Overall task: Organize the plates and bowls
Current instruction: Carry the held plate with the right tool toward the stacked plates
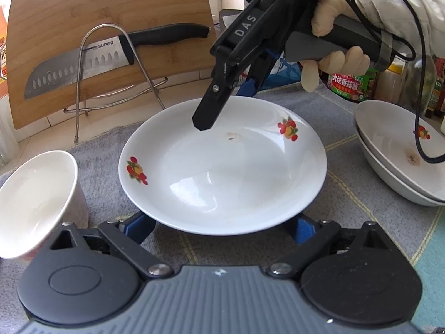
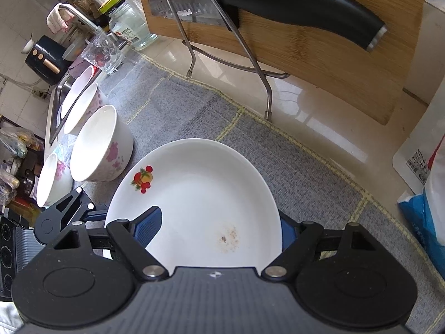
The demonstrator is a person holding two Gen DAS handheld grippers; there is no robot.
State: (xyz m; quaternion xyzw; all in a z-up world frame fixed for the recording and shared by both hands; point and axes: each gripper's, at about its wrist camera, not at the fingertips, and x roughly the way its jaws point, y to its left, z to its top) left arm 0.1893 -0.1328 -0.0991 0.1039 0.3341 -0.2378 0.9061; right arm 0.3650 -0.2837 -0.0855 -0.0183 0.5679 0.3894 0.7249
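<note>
A white plate with fruit prints (image 1: 222, 167) sits on the grey mat; it also shows in the right wrist view (image 2: 200, 194). My left gripper (image 1: 222, 226) is open, its blue fingers under the plate's near rim on both sides. My right gripper (image 2: 219, 228) is at the far rim: one blue finger (image 2: 147, 228) lies over the plate's inside, the other (image 2: 286, 231) outside the rim. Whether it grips the rim I cannot tell. In the left wrist view the right gripper (image 1: 222, 100) hangs over the far rim. Two stacked plates (image 1: 400, 156) sit at right.
A white bowl (image 1: 36, 203) stands left of the plate. Several flowered bowls (image 2: 100, 144) line the mat's left side near the sink. A cutting board (image 1: 111, 36) with a knife (image 1: 111, 58) on a wire rack stands behind. Jars (image 1: 353, 86) are at the back right.
</note>
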